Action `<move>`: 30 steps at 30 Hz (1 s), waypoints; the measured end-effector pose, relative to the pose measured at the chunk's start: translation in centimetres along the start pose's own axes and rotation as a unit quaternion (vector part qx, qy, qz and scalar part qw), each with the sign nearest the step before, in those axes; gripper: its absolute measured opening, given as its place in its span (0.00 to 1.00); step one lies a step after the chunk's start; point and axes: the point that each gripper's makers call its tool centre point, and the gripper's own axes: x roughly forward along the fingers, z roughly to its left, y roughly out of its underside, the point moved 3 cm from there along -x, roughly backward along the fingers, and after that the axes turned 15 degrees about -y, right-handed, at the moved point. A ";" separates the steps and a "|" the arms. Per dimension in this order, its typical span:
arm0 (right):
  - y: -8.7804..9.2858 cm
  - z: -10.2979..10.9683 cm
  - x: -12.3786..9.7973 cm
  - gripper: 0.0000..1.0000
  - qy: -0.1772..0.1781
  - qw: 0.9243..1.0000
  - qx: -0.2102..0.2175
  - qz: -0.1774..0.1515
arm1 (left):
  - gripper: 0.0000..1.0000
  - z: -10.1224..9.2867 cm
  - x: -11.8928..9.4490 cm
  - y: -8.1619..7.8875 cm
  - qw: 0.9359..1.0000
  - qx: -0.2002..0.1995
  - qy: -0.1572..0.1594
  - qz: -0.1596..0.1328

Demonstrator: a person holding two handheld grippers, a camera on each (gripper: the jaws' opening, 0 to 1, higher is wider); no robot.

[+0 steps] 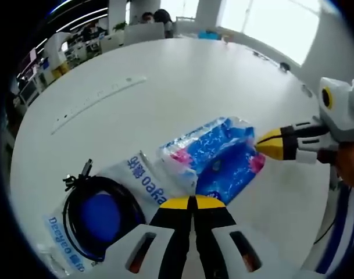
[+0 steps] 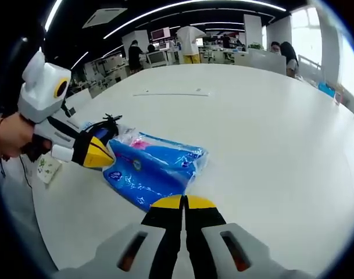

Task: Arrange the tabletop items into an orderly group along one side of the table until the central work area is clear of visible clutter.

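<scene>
The blue tissue pack (image 1: 220,156) lies on the white table (image 1: 182,75), just ahead of my left gripper (image 1: 193,201), at about 1 o'clock from its tips. In the right gripper view the same pack (image 2: 156,168) is at about 11 o'clock from my right gripper (image 2: 185,201). Both my tools have their yellow tips pressed together and they pinch nothing. In the left gripper view the right tool comes in at 3 o'clock and its tip is at the edge of the pack, touching or almost touching; I cannot tell which.

Beside the pack, at 9 o'clock in the left gripper view, lies a clear printed bag (image 1: 136,177), and its corner seems to go a little under the pack. On this bag rests a coil of black cable (image 1: 101,215) around something blue; if it is inside the bag or on top, I cannot tell. A long white power strip (image 1: 98,100) lies well apart, toward 11 o'clock.

I think the wrapping is soft and slippery, so closed tips may only push it and make it turn. If I drag the pack, the bag can come with it and the cable may roll off
</scene>
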 end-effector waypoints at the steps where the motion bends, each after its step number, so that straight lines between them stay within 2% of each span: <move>1: 0.0 0.0 0.0 0.00 0.000 1.000 0.000 0.000 | 0.00 0.0 0.0 0.0 1.000 0.000 0.000 -0.001; 30: 0.2 0.4 0.3 0.00 -0.004 1.000 0.004 -0.002 | 0.02 0.2 -0.5 0.0 1.000 0.013 -0.003 -0.013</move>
